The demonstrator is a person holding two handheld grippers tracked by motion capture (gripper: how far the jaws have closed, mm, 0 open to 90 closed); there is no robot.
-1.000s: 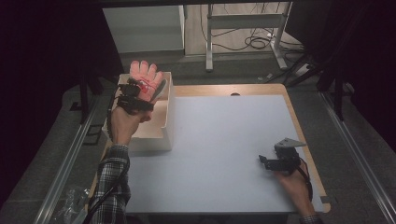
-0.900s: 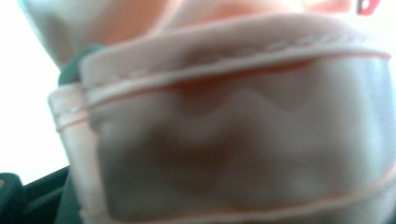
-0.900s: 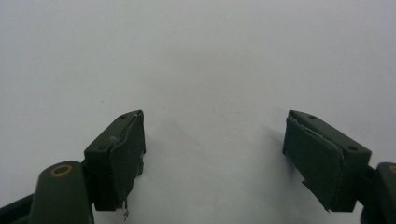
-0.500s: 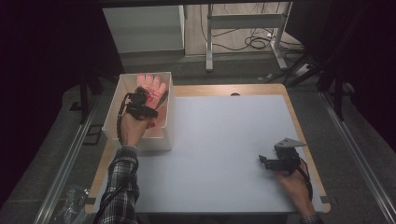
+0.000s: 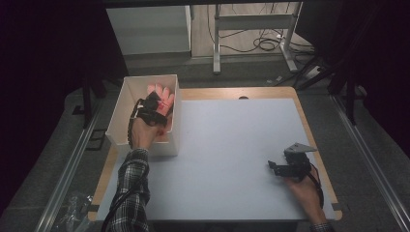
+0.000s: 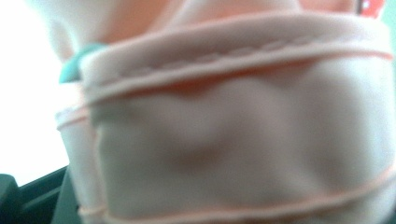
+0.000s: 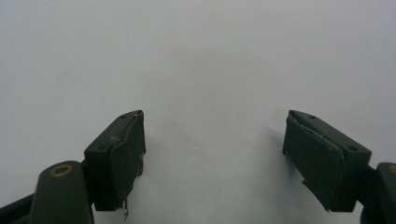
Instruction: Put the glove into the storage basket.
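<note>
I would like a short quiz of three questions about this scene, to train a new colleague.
1. True or false: the right gripper has open fingers with nothing between them.
2. Where is the pink fabric glove? A) on the pale table top B) in the white rectangular box C) on the floor
3. Fill in: the left gripper reaches into the ___.

Key:
1. True. In the right gripper view its fingers stand apart over the bare white table.
2. B.
3. box.
</note>
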